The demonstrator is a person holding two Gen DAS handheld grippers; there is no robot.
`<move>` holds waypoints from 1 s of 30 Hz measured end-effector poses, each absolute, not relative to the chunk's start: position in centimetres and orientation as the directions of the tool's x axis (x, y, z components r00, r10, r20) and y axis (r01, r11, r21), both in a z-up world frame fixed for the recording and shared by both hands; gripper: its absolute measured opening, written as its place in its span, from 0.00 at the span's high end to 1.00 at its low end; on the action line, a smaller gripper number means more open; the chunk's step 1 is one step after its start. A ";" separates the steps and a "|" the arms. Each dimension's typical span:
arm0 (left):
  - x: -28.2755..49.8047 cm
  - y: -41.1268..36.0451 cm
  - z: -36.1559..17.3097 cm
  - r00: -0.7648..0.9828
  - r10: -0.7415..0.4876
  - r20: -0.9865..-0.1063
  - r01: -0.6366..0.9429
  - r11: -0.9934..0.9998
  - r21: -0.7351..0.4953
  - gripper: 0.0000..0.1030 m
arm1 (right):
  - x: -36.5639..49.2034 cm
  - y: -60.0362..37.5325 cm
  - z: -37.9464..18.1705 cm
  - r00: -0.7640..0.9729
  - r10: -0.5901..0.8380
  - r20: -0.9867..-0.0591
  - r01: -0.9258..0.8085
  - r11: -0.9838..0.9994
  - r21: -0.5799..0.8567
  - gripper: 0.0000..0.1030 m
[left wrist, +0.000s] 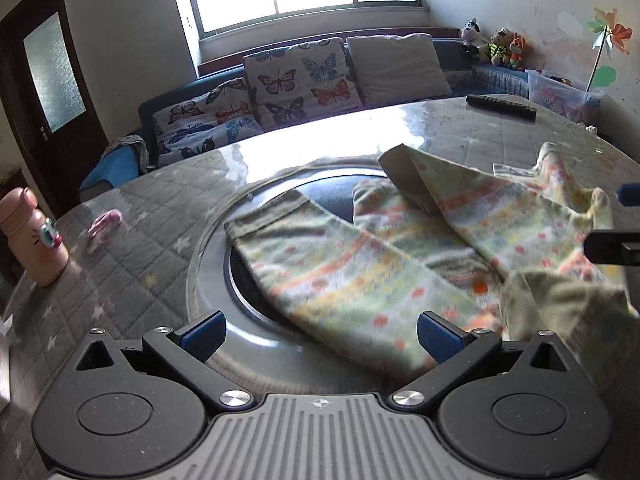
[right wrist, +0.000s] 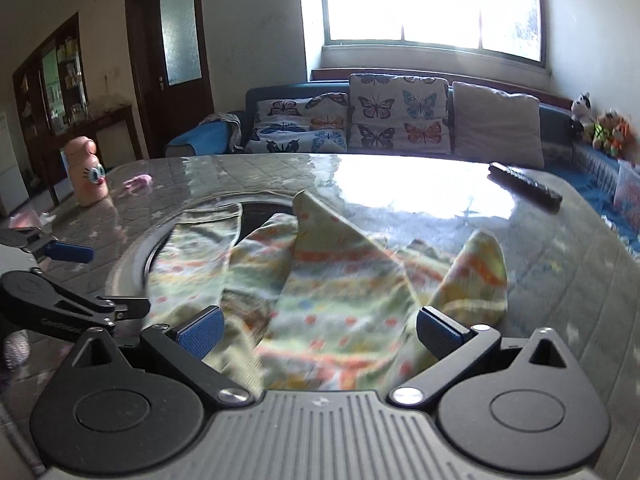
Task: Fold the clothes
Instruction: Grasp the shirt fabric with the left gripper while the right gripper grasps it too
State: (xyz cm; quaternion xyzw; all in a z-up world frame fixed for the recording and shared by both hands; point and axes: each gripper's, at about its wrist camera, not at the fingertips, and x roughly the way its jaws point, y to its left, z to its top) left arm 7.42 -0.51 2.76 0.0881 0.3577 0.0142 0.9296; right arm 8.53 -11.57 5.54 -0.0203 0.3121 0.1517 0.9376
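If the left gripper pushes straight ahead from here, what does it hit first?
Probably the patterned garment: the left gripper is open, and a leg of the garment lies across the table's round inset just ahead. Depth is uncertain.

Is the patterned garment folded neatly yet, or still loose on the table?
Still loose. The patterned garment lies rumpled, one leg spread flat, another part thrown across it, edges sticking up.

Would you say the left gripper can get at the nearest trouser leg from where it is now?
Probably yes. The left gripper is open, and the patterned trousers have one leg lying flat just ahead of its fingers, nothing between them. The right gripper is further right, out of the way.
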 end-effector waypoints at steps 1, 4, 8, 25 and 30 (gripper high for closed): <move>7.9 -0.6 2.7 0.742 0.091 -0.664 0.038 0.984 0.177 0.00 | 9.2 -11.5 5.5 0.758 0.270 -0.593 -0.298 0.953 0.053 0.00; 9.3 -0.8 2.3 0.736 0.088 -0.671 0.044 0.983 0.176 0.00 | 12.1 -11.3 5.3 0.745 0.272 -0.609 -0.302 0.952 0.056 0.00; 10.6 -0.9 2.1 0.732 0.078 -0.677 0.057 0.983 0.174 0.00 | 15.8 -10.7 4.9 0.727 0.279 -0.627 -0.301 0.951 0.074 0.01; 16.2 -0.7 1.1 0.720 0.050 -0.693 0.059 0.989 0.132 0.01 | 27.1 -5.8 2.2 0.654 0.289 -0.699 -0.365 0.930 0.043 0.47; 18.0 -0.9 0.7 0.714 0.028 -0.700 0.063 0.992 0.105 0.05 | 27.2 -6.8 1.8 0.656 0.262 -0.708 -0.336 0.941 0.037 0.86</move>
